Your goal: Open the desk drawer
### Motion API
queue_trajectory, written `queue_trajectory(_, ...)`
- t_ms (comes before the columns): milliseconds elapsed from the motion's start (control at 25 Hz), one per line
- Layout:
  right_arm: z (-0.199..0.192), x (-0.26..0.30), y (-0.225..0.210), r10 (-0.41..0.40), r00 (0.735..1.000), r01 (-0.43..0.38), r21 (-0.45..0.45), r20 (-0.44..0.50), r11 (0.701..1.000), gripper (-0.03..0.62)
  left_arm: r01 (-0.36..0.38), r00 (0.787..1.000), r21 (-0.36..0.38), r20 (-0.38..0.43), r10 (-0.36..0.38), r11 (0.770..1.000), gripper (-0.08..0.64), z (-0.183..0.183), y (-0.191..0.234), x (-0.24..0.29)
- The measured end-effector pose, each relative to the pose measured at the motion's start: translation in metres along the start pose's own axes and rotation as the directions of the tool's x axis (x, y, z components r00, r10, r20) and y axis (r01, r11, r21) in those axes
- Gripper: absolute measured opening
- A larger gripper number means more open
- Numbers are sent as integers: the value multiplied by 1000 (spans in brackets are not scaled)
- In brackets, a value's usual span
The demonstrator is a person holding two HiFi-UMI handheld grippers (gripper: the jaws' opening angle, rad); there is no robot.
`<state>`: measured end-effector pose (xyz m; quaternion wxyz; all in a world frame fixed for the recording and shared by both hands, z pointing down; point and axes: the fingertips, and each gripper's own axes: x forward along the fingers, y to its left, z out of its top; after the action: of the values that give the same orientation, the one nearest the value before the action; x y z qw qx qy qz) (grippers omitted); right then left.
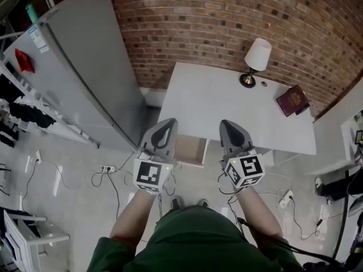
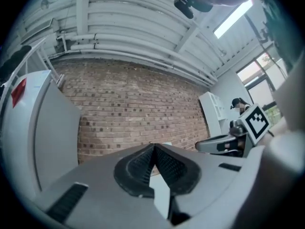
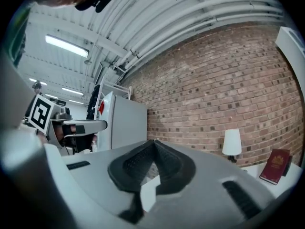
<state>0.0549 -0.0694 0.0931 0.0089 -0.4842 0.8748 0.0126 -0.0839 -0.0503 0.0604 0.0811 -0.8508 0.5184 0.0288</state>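
A white desk [image 1: 227, 106] stands against the brick wall. Its drawer [image 1: 190, 150] is pulled out at the front left and shows a pale wooden inside. Both grippers are held high in front of me, well above the desk and apart from the drawer. My left gripper [image 1: 168, 123] is shut with nothing between its pads, which meet at the tips in the left gripper view [image 2: 153, 146]. My right gripper [image 1: 228, 123] is likewise shut and empty [image 3: 153, 141]. Both point level at the brick wall.
A white-shaded lamp [image 1: 256, 58] and a dark red book [image 1: 292, 100] sit on the desk's far side. A tall grey fridge [image 1: 85, 67] stands left of the desk. A power strip [image 1: 108, 168] and cables lie on the floor.
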Motion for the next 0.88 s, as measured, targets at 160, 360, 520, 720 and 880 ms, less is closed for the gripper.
queue_trajectory(160, 32, -7, 9, 1, 997, 2, -46, 79, 999, 0, 30, 997, 56, 68, -34, 998, 8, 38, -12, -7)
queue_trajectory(360, 57, -15, 24, 32, 992, -18, -110, 125, 994, 0, 54, 992, 113, 104, -66, 992, 6, 54, -24, -13)
queue_trajectory(520, 60, -15, 32, 39, 991, -20, -148, 125, 989, 0, 84, 990, 119, 100, -96, 989, 6, 50, -30, -13)
queue_trajectory(720, 50, -7, 35, 37, 997, -27, -141, 63, 990, 0, 97, 990, 82, 96, -105, 992, 6, 38, -26, -6)
queue_trajectory(880, 50, -5, 30, 26, 997, -15, -161, 66, 987, 0, 105, 990, 64, 85, -110, 992, 6, 31, -23, 1)
